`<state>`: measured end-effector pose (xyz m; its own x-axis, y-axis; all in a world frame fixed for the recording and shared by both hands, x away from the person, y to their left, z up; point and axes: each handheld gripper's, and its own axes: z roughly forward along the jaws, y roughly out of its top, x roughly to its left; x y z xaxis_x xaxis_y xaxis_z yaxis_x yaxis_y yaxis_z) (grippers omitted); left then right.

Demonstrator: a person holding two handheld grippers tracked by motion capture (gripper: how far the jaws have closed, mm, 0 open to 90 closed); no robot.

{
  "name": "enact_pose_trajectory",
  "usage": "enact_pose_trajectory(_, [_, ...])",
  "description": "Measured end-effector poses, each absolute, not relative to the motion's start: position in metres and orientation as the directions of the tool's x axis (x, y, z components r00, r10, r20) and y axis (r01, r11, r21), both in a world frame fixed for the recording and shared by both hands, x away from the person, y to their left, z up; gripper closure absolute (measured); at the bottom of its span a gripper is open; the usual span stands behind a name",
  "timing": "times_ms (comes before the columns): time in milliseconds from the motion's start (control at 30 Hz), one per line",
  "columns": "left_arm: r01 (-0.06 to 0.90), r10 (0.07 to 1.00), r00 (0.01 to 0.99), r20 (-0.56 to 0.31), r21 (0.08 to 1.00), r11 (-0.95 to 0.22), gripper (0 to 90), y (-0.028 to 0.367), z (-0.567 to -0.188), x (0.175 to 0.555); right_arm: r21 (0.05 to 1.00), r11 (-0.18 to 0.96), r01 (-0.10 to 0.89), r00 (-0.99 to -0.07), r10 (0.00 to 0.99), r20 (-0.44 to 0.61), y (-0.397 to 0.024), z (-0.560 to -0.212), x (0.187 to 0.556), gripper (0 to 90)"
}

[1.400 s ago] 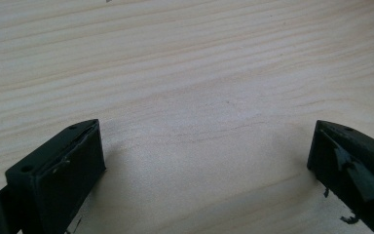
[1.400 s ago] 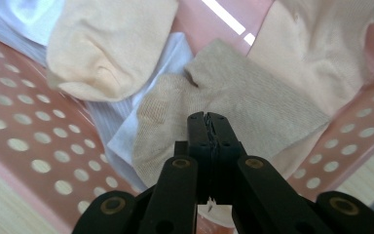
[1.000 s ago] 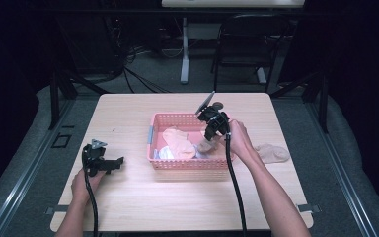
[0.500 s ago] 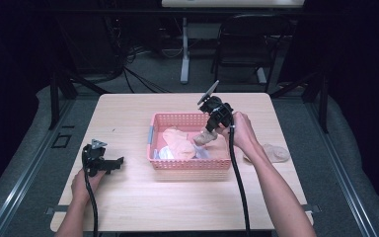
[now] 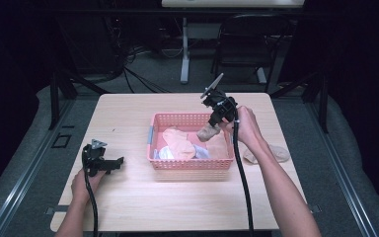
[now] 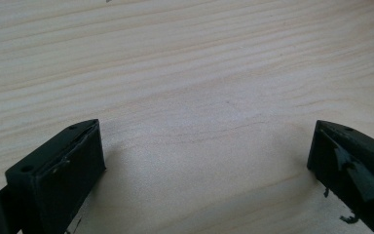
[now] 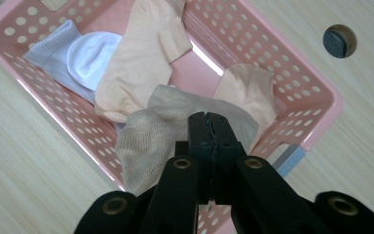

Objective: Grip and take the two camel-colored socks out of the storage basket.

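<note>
The beige sock [image 7: 156, 141] hangs from your right gripper [image 5: 216, 120], whose jaws are pressed together on its fabric; in the right gripper view the sock bunches just under the jaws and droops over the near wall of the pink basket [image 7: 321, 97]. In the high view the same sock [image 5: 207, 131] dangles above the basket's right rear part, clear of the pile inside. Under it, in the basket [image 5: 190, 165], lie a peach sock [image 7: 143, 58] stretched across the middle, a second peach sock [image 7: 251, 90] against the far right wall, and a white sock [image 7: 90, 53] resting on a pale grey one [image 7: 48, 51] at the left end. Your right hand [image 5: 246, 126] holds the gripper tilted over the basket's right rear corner, its cable running down along your forearm. Another tan sock [image 5: 269, 154] lies flat on the table [image 5: 128, 113] just to the right of the basket, beside your right forearm. Your left gripper [image 5: 109, 164] rests low on the table well to the left of the basket, held in your left hand [image 5: 86, 182]; its jaws stand wide apart with bare wood [image 6: 199, 97] between them and nothing gripped.
</note>
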<state>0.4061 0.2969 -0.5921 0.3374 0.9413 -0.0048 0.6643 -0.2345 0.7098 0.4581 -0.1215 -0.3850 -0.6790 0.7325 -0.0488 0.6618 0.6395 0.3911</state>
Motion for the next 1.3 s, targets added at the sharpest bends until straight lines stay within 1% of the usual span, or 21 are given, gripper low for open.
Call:
enact_pose_trajectory(333, [0.664,0.941,0.337,-0.005,0.710,-0.234,0.0,0.297,-0.592,0.406,0.432,0.629,0.646,-0.681,0.731,-0.047,-0.126,-0.369,0.452,90.0])
enact_pose_trajectory(600, [0.665,0.942,0.336,-0.006,0.710,-0.232,0.0,0.297,-0.592,0.406,0.440,0.631,0.639,-0.682,0.729,-0.055,-0.133,-0.362,0.449,90.0])
enact_pose_trajectory(667, [0.665,0.942,0.336,-0.006,0.709,-0.232,0.0,0.297,-0.592,0.406,0.458,0.618,0.639,-0.676,0.735,-0.048,-0.138,-0.358,0.448,90.0])
enact_pose_trajectory(933, [0.665,0.942,0.336,-0.007,0.710,-0.232,0.0,0.297,-0.592,0.406,0.479,0.605,0.636,-0.665,0.745,-0.056,-0.154,-0.346,0.442,90.0])
enact_pose_trajectory(1133, [0.665,0.942,0.334,-0.005,0.710,-0.232,0.0,0.297,-0.592,0.406,0.500,0.580,0.643,-0.639,0.766,-0.067,-0.173,-0.334,0.436,90.0])
enact_pose_trajectory(1300, [0.665,0.942,0.335,-0.005,0.710,-0.232,0.0,0.297,-0.592,0.406,0.517,0.543,0.662,-0.598,0.798,-0.073,-0.199,-0.326,0.431,90.0])
